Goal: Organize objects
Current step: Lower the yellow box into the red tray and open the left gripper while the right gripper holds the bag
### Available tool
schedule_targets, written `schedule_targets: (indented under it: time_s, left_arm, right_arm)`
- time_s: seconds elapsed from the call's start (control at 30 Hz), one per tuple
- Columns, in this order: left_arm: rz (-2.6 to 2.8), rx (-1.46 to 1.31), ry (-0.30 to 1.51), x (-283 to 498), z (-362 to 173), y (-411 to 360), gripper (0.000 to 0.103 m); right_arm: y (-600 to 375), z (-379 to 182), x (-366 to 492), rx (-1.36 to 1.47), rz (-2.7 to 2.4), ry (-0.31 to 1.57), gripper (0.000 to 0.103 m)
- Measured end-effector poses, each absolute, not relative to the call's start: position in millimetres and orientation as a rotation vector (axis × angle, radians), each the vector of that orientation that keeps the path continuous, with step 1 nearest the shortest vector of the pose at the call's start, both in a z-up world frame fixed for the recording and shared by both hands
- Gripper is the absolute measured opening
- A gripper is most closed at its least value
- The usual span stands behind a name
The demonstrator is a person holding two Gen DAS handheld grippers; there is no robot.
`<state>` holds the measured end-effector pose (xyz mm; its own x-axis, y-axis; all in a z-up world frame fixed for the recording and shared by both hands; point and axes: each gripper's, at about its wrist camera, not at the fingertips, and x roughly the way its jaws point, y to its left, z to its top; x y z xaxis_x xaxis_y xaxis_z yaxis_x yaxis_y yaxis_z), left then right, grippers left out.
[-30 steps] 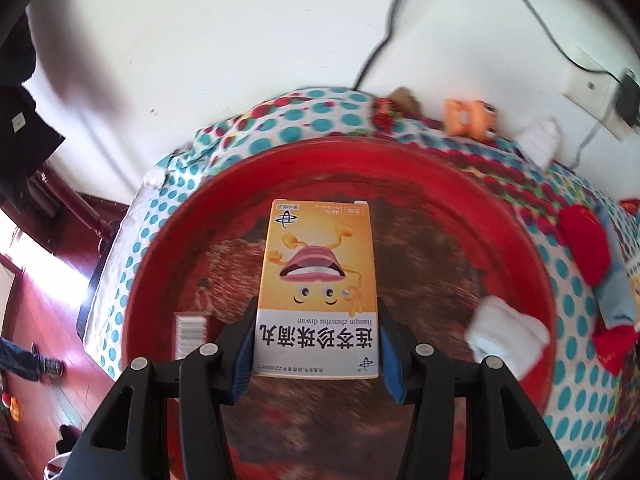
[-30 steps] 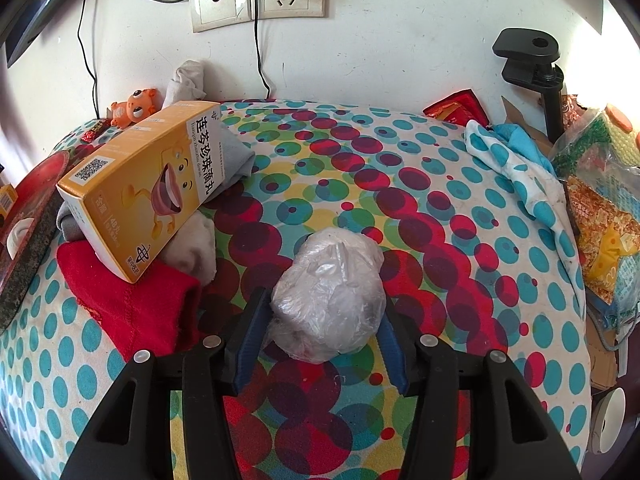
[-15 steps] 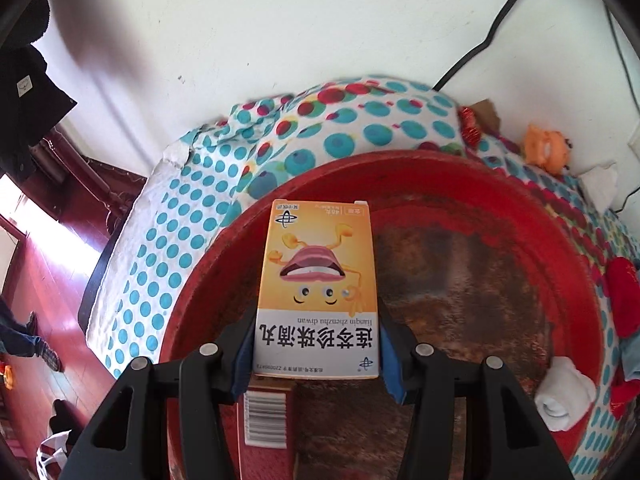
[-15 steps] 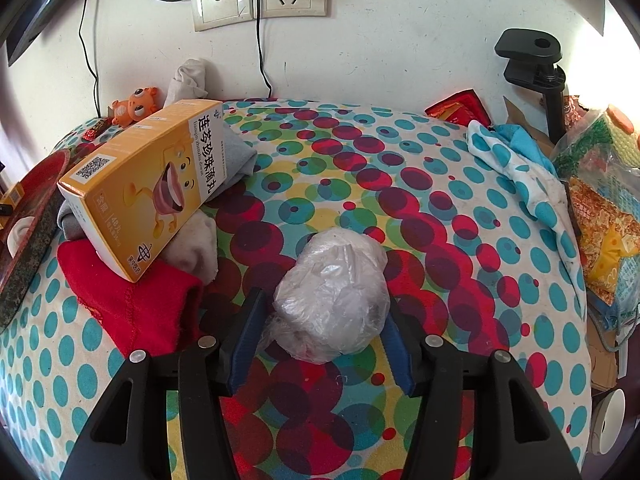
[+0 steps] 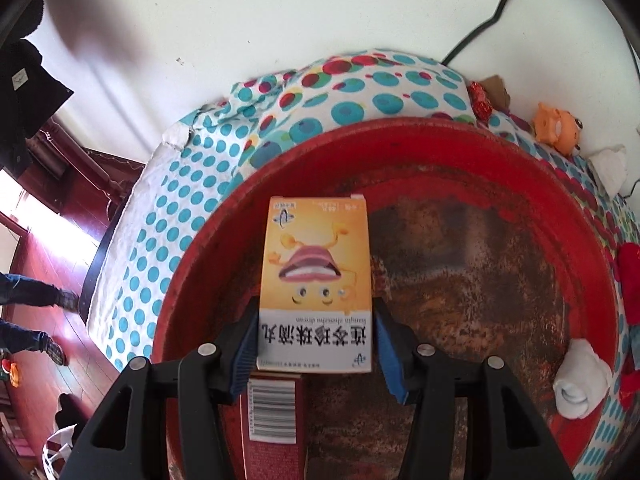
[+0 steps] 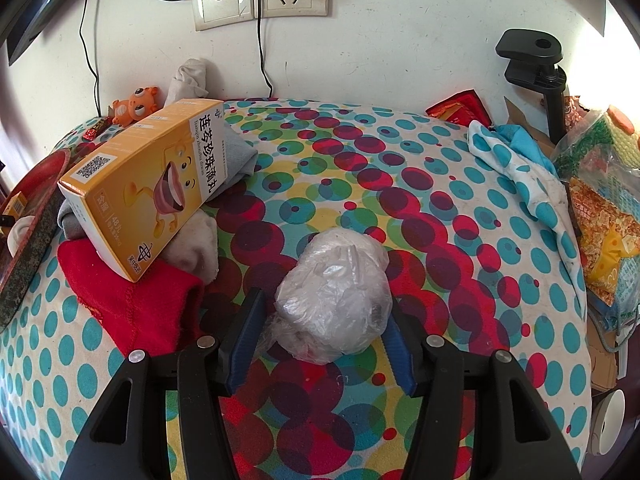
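In the left wrist view, a yellow medicine box (image 5: pixel 316 280) lies lengthwise in the round red tray (image 5: pixel 400 132), its near end over a dark red box with a barcode (image 5: pixel 272 412). My left gripper (image 5: pixel 314 344) straddles the yellow box's near end; its jaws are opening, with a thin gap at the right pad. In the right wrist view, a crumpled clear plastic bag ball (image 6: pixel 332 300) rests on the dotted tablecloth between the fingers of my right gripper (image 6: pixel 320 332). Those jaws are widening, and the left pad stands clear of the bag.
A rolled white sock (image 5: pixel 580 380) lies in the tray. A second yellow box (image 6: pixel 148 184) leans on grey and red cloths (image 6: pixel 132 308) at the left, beside the tray's edge (image 6: pixel 28 208). Snack bags (image 6: pixel 600 208), a dotted cloth (image 6: pixel 516 168) and a black clamp (image 6: pixel 536 64) crowd the right.
The left gripper carried the yellow box leftward over the tray and lower, above the barcode box, then its pads loosened. The right gripper's fingers spread off the plastic bag, which stayed put.
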<state>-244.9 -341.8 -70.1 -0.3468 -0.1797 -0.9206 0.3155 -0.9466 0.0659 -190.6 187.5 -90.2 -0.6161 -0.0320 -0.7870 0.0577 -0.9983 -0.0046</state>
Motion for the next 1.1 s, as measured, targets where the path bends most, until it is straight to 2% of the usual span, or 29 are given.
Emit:
schedule_targets:
  time_s: [0.77,0.93,1.1]
  left_arm:
    - [-2.513,1.484,0.183,-189.4,-24.7,-306.7,0.054]
    - [-2.520,1.464,0.234,-166.2,-22.2,-294.8,0.054]
    - [-2.522,1.385,0.167,-135.6,-23.0,-269.4,0.054]
  right_arm:
    - [187.2,-89.8,-191.2,1.355,-2.781,0.050,0.056]
    - [187.7,-90.3,-191.5,1.354,-2.780,0.051,0.056]
    - [187.8,-90.3,-191.4,1.354,-2.780,0.051,0.056]
